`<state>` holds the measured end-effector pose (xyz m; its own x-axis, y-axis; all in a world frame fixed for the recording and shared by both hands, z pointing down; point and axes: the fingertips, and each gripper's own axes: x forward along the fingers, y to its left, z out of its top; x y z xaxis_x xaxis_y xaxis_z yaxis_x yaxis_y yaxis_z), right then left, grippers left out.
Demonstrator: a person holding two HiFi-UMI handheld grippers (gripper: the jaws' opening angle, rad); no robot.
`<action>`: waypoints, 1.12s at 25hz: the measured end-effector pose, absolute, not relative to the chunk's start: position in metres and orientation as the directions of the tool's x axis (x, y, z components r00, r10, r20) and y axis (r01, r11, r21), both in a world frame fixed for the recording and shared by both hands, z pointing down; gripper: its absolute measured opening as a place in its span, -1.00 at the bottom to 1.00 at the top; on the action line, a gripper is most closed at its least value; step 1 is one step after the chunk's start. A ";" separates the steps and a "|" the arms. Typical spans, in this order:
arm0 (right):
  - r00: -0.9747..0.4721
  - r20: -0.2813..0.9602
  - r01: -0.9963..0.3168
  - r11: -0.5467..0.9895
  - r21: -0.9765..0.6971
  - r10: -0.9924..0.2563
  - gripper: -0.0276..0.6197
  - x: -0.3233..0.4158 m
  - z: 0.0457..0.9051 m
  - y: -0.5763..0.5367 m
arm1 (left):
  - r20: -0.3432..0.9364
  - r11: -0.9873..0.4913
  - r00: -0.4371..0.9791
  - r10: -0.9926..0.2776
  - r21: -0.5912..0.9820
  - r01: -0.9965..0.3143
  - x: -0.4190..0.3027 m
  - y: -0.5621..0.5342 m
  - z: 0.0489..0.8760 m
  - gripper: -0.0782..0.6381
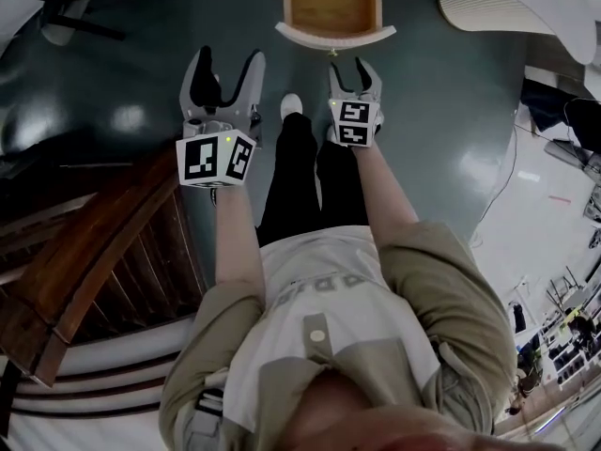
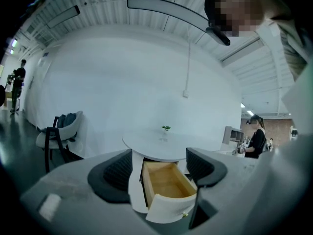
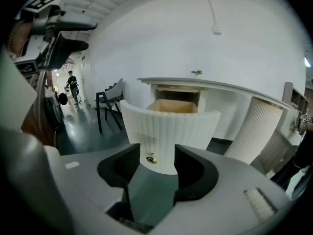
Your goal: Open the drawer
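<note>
The drawer (image 1: 333,7) already stands pulled well out from under the round table (image 2: 146,143), so the opening looks done. Your right gripper (image 1: 351,75) sits just before the drawer's front, jaws apart and holding nothing, with the drawer's knob (image 3: 151,159) free ahead of them. Your left gripper (image 1: 228,69), to the left of the drawer, is likewise wide and empty, so all that seems left is to draw both clear of the drawer.

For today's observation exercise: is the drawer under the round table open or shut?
Open: the drawer stands pulled out from the round table, its empty wooden inside showing.
</note>
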<state>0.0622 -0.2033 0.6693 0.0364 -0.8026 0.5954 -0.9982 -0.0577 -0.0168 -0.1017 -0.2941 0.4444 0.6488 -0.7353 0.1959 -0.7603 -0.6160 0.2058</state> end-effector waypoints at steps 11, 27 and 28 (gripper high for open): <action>0.133 0.518 -0.990 -0.137 0.032 -0.845 -0.23 0.113 0.558 -0.214 | 0.165 -0.649 0.668 -0.726 0.158 -0.745 -0.093 -0.307 0.358 0.19; 0.264 0.182 -0.965 -0.262 0.036 -0.947 -0.36 0.207 0.317 -0.242 | -0.002 -0.678 0.680 -0.733 0.069 -0.731 -0.056 -0.333 0.218 0.19; 0.260 0.166 -0.965 -0.261 0.014 -0.951 -0.36 0.210 0.301 -0.241 | -0.005 -0.672 0.673 -0.740 0.065 -0.738 -0.058 -0.334 0.210 0.19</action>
<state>0.2102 -0.2412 0.3009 0.2597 -0.9513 0.1663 -0.9652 -0.2611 0.0137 -0.0578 -0.3336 0.2105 0.6728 -0.7398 -0.0050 -0.7380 -0.6716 0.0648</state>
